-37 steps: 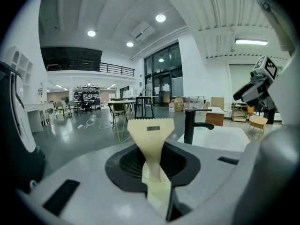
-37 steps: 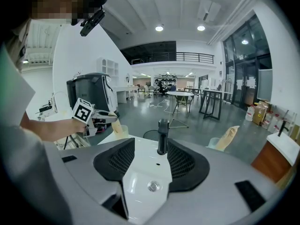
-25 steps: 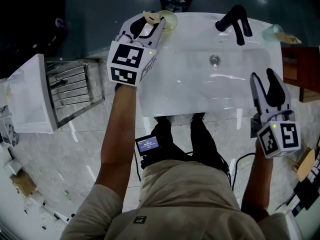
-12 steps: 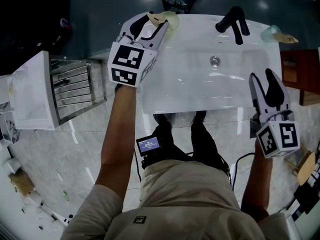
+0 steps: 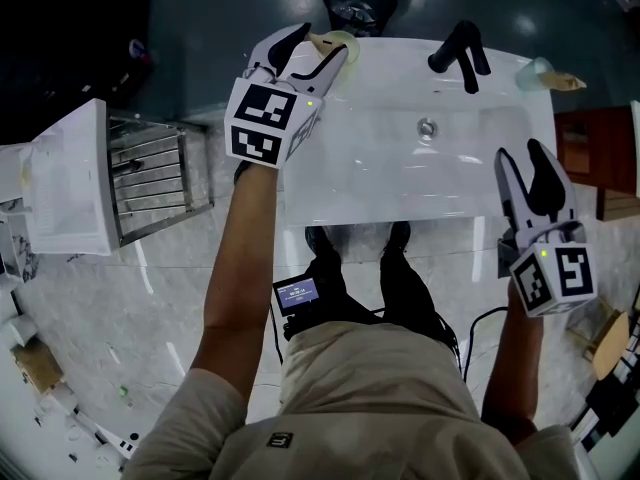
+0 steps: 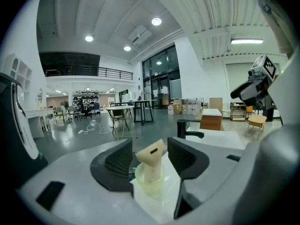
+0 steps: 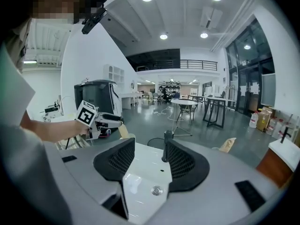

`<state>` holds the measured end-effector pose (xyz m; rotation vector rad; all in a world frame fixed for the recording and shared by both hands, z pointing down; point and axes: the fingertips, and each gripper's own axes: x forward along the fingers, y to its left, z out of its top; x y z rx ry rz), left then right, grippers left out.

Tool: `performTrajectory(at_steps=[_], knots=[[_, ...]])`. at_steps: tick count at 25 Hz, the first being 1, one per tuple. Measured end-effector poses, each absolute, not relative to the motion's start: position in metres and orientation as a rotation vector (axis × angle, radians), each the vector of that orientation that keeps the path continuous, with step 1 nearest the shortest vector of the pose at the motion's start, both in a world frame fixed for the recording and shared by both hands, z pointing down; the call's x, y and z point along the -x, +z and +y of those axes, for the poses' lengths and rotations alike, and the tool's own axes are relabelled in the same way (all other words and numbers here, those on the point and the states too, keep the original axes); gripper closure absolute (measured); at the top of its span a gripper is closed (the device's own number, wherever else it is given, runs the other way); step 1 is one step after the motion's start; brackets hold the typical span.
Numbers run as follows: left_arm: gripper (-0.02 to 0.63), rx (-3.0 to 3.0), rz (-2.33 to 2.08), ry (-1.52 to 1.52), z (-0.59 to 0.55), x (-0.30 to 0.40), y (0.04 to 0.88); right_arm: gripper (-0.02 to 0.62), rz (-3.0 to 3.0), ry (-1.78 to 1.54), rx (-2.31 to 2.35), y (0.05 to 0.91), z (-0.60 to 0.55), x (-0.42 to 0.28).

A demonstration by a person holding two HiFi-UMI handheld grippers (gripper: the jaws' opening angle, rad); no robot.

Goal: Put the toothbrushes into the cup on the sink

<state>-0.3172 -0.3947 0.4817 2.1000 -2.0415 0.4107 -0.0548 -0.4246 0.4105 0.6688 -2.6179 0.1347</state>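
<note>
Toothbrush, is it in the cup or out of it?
In. The toothbrush stands upright with its lower end inside the cup at the corner of the sink.

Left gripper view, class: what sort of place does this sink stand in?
Probably an open lab or workshop hall, not a bathroom: the white sink with its black tap stands free on a polished floor, with work tables and a railed balcony behind.

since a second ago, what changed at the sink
The left tongs have just been opening their jaws, letting go of the cream toothbrush, which now stands in the cup between them. The right tongs stayed open and empty by the sink.
</note>
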Motion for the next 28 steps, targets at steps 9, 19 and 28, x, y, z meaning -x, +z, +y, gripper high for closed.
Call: performTrajectory(at_steps=[9,19,28], knots=[[0.388,-2.100,-2.087,0.426,-0.388,0.311,0.461,0.380,-2.632,0.138,-0.677,0.404,-0.426,0.040],[0.394,-2.152,-2.159,0.402,-0.362,0.299,0.395,0.380,-2.697,0.110,-0.645,0.371,-0.421,0.050],[0.595,-2.214,-2.218,0.375,-0.312,0.276,0.318,0.420,-2.800,0.080,-0.545,0.322,-0.401,0.067]])
